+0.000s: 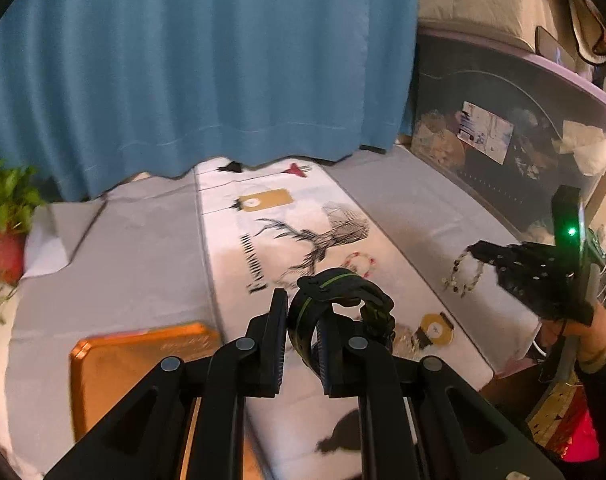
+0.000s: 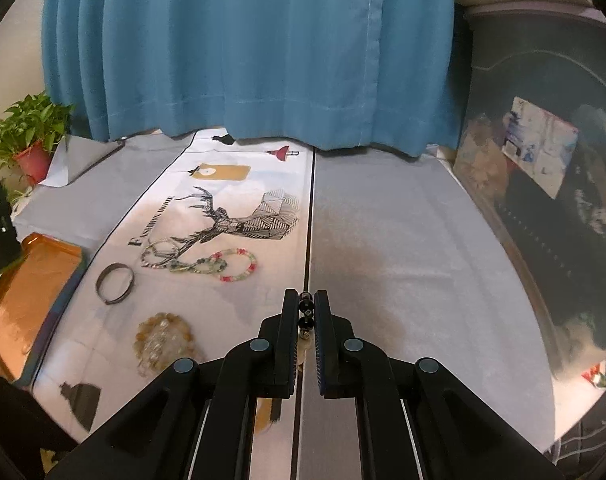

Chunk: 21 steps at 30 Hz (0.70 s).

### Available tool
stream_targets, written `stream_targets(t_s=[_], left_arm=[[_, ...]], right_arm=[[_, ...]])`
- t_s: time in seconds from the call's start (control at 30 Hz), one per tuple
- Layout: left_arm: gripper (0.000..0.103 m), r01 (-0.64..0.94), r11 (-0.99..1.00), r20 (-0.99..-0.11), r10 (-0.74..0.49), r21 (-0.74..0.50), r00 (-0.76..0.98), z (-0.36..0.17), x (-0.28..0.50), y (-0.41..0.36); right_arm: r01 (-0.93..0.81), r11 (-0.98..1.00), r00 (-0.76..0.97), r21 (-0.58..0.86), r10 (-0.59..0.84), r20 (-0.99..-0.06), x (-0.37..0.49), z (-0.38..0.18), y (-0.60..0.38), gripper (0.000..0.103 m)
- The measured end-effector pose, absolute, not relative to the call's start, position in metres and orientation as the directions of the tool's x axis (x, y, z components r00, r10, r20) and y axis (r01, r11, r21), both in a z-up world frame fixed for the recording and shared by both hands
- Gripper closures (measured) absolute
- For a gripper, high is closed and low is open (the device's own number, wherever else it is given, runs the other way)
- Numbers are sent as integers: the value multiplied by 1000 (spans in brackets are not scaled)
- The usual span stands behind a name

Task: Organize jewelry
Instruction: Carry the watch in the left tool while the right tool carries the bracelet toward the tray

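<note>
My left gripper [image 1: 301, 320] is shut on a black watch with a green stripe [image 1: 339, 300], held above the printed cloth next to the orange tray [image 1: 115, 364]. My right gripper [image 2: 306, 312] is shut on a beaded bracelet [image 2: 306, 314] with dark beads between the pads; in the left wrist view the right gripper [image 1: 479, 254] holds that bracelet [image 1: 465, 276] dangling. On the cloth lie a dark bangle [image 2: 115, 278], a pink and green bead bracelet [image 2: 235, 266], thin bangles [image 2: 161, 254] and amber bead bracelets [image 2: 163, 340].
A blue curtain [image 2: 243, 52] hangs at the table's far edge. A potted plant [image 2: 29, 136] stands at the far left. A large clear storage bin [image 2: 543, 184] sits along the right side. The orange tray [image 2: 27, 304] lies at the left.
</note>
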<state>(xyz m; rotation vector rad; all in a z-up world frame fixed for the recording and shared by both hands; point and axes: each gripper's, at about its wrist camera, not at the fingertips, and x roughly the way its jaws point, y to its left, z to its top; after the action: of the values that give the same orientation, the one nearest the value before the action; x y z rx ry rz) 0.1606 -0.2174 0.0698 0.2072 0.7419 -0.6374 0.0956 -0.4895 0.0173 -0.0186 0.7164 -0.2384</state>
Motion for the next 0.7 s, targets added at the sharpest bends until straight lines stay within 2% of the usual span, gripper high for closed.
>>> stream_targets(t_s=[0.23, 0.7], left_arm=[[91, 489, 872, -703, -353, -10, 617, 73, 114, -160], [91, 405, 913, -701, -324, -55, 635, 59, 8, -54]], right_arm=[[174, 978, 747, -112, -205, -632, 47, 34, -440, 95], [-38, 996, 750, -84, -27, -660, -53, 26, -294, 95]])
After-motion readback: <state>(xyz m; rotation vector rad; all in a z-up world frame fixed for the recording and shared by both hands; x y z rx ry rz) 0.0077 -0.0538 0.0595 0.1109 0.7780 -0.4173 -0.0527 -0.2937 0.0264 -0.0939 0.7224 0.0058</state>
